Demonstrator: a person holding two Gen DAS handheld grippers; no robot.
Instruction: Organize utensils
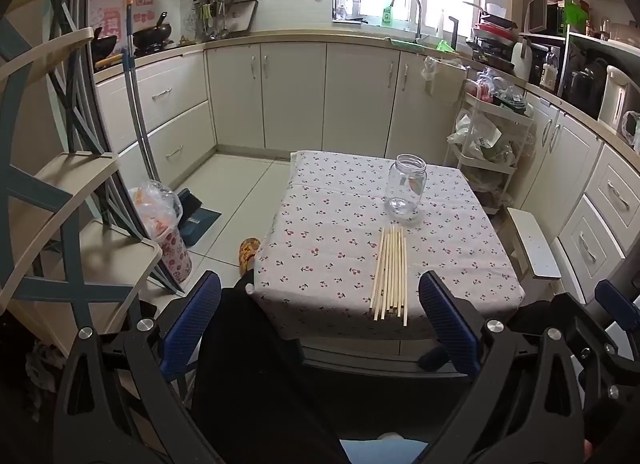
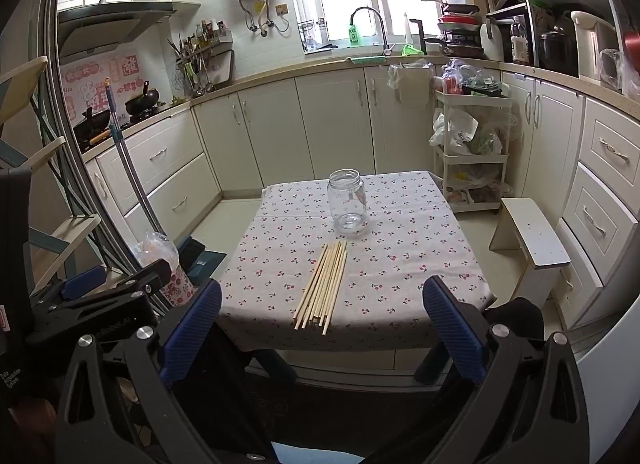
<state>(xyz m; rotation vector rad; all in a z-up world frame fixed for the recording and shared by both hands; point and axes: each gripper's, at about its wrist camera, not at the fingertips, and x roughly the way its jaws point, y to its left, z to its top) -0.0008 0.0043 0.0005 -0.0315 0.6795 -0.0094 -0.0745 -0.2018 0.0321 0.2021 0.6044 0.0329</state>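
Beyond both open tongs, chopsticks lie untouched.

A: How many chopsticks lie on the table?

B: About ten, in one bundle; they overlap, so I can't be exact. One glass jar stands at their twelve o'clock.

A: And hand-held grippers?

B: Two: the left hand-held gripper and the right hand-held gripper.

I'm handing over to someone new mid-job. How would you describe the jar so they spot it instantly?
Find the small table with the cherry-print cloth in the middle of the kitchen. Just beyond the bundle of wooden chopsticks stands the glass jar, upright, lidless and empty. It is the only transparent thing on the table.
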